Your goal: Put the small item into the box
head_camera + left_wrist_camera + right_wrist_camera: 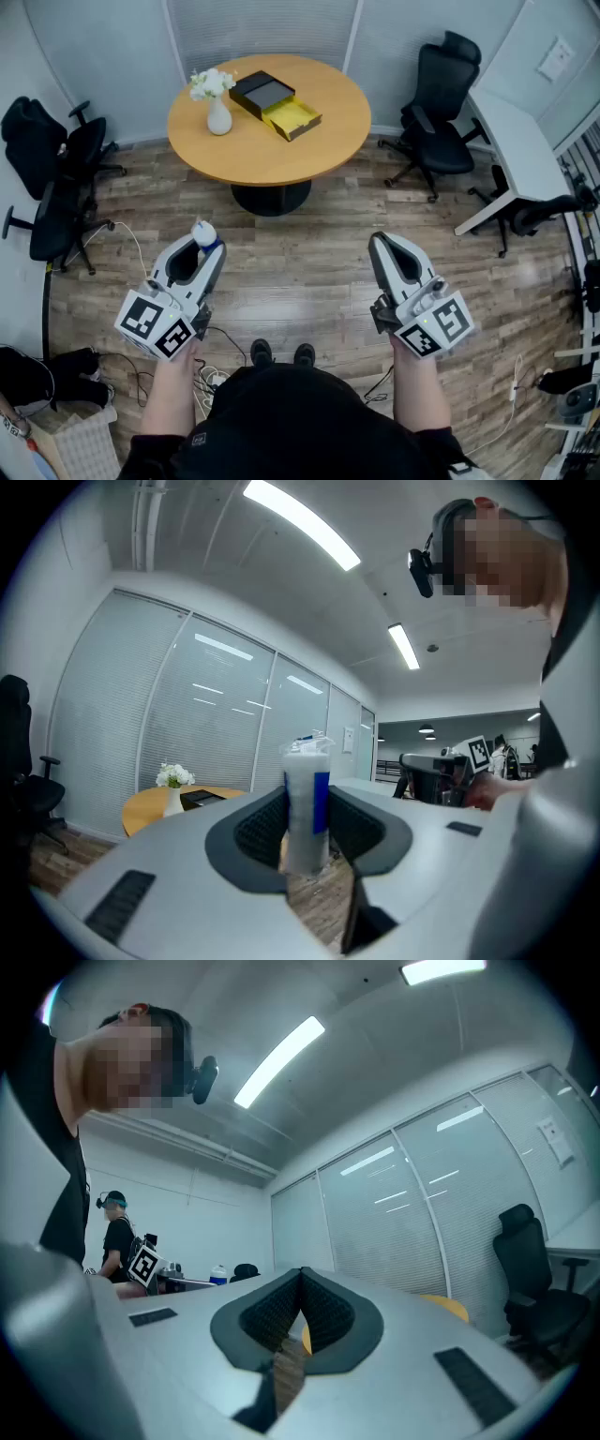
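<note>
A small white-and-blue tube (204, 235) sticks up between the jaws of my left gripper (200, 250), which is shut on it; in the left gripper view the tube (306, 806) stands upright between the black pads. My right gripper (380, 246) is shut with nothing in it, its pads (319, 1314) meeting at the tips. The open black box (262, 92) with its yellow tray (292, 116) lies on the round wooden table (309, 150), well ahead of both grippers. Both grippers hang over the wooden floor, short of the table.
A white vase of flowers (217, 100) stands on the table left of the box. Black office chairs stand at the left (56, 169) and at the back right (441, 103). A white desk (511, 141) is on the right. Cables lie on the floor near my feet.
</note>
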Available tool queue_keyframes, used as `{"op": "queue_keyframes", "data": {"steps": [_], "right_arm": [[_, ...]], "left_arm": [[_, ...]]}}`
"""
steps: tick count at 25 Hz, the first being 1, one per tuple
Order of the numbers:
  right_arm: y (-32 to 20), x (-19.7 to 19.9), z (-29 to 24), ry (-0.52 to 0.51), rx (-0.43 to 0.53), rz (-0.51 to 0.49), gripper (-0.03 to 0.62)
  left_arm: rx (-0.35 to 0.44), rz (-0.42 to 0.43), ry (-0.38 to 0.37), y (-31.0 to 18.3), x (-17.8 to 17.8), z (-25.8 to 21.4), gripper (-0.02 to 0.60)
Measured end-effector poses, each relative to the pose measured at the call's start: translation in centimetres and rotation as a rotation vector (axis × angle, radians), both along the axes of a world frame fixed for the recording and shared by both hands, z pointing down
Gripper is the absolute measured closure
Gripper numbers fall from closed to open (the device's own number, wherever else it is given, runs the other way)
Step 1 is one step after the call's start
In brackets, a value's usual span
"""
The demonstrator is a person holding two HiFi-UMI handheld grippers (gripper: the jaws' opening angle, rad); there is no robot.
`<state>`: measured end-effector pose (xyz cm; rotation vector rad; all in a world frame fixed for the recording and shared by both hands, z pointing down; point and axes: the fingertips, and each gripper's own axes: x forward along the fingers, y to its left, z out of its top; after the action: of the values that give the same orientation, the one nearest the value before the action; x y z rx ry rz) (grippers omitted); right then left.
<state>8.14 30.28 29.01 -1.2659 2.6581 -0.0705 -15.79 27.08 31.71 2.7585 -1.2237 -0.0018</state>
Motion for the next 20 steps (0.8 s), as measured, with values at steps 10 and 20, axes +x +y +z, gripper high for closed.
{"op": "queue_keyframes", "data": {"steps": [10, 20], "right_arm": [[0.9, 0.5, -0.3, -0.012, 0.003, 0.008, 0.559], [3.7, 2.5, -1.1, -0.033, 0.046, -0.044, 0.559]], "left_arm": [[0.002, 0.020, 0.002, 0.8, 0.7, -0.3, 0.446], [0.008, 0.027, 0.026, 3.0, 3.2, -0.5, 0.446]]}}
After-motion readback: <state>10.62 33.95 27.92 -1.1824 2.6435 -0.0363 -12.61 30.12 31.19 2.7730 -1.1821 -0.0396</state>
